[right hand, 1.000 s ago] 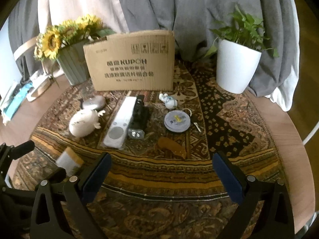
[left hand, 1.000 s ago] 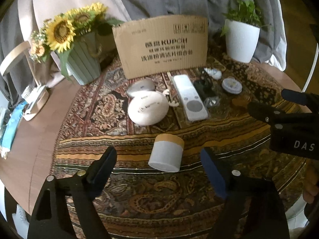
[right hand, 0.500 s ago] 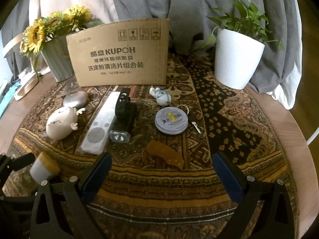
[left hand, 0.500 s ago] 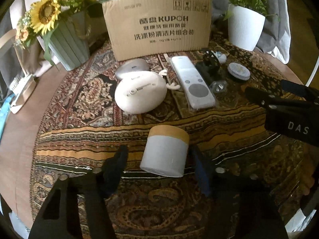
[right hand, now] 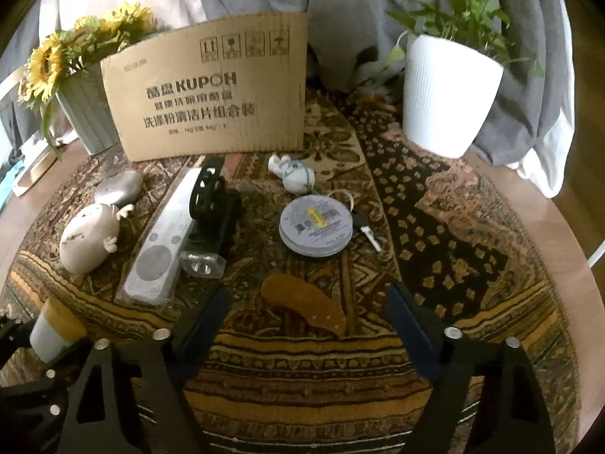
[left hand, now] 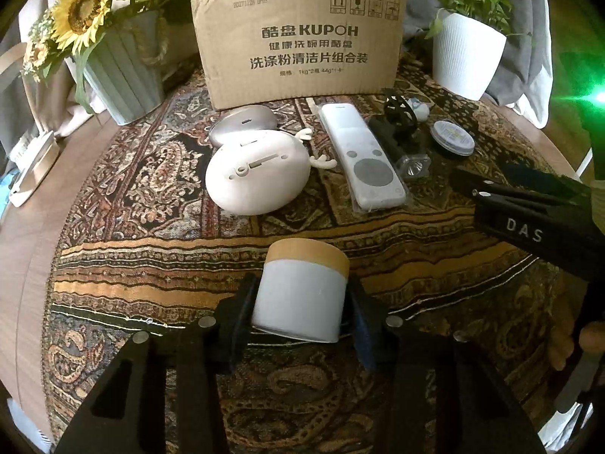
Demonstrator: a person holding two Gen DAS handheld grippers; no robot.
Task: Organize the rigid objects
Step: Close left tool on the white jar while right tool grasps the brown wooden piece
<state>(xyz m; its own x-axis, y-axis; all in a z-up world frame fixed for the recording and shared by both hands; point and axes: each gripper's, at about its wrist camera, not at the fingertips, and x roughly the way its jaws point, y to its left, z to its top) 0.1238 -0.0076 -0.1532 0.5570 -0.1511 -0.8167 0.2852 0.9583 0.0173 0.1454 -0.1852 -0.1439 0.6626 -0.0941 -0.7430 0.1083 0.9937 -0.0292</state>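
Now the left gripper (left hand: 300,316) has just been closing and its pads press both sides of the white jar (left hand: 302,291) with a tan lid — low centre on the patterned cloth (left hand: 151,234), at 6 o'clock from the egg-shaped toy (left hand: 257,172). Right gripper (right hand: 302,325) has just been narrowing but stands apart, gripping nothing — brown wooden piece (right hand: 302,308) lies between its fingers, at 6 o'clock from the round tin (right hand: 315,225).
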